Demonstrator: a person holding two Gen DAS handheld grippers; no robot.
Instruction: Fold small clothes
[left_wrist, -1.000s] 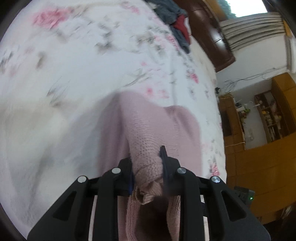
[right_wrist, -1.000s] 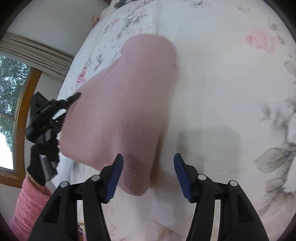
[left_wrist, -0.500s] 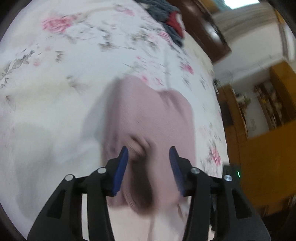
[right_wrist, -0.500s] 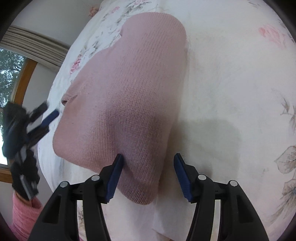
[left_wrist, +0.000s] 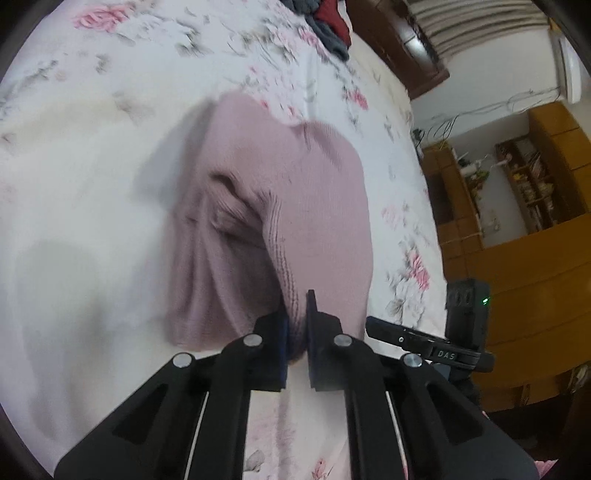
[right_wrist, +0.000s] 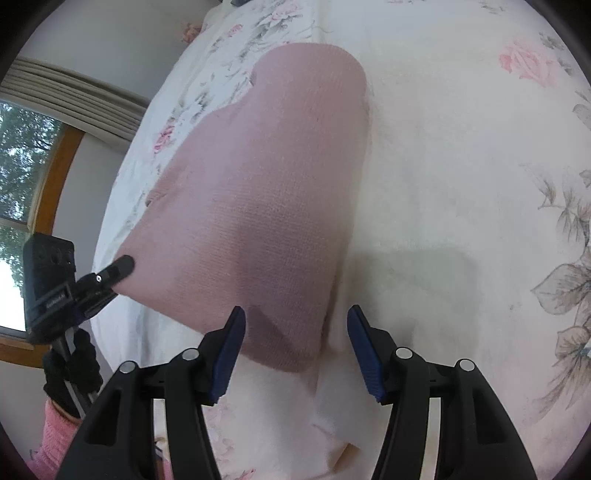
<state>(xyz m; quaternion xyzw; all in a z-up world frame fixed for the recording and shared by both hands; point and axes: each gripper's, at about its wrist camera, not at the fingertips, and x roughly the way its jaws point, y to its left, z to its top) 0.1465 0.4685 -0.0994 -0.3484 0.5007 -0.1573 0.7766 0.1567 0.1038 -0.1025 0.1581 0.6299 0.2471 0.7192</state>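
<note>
Because the small dusty-pink knitted garment (left_wrist: 303, 206) lies spread on the white bed sheet printed with pink roses (left_wrist: 92, 147), I have the left tool (left_wrist: 295, 317) clamped on its ribbed edge at the six o'clock end of the cloth, the jaws almost shut with a ridge of knit squeezed between them. That pinch gives me a corner to carry over for the next fold, I judge. In the right wrist view the garment (right_wrist: 266, 206) fills the middle, and my right tool (right_wrist: 295, 325) hangs spread wide over its near hem at six o'clock, gripping nothing; it seems placed to steady or take that edge. The left tool shows there at nine o'clock, touching the cloth's side. Half a second ago the left jaws stood apart above the knit; now they have closed on it. The right tool has stayed spread throughout.
</note>
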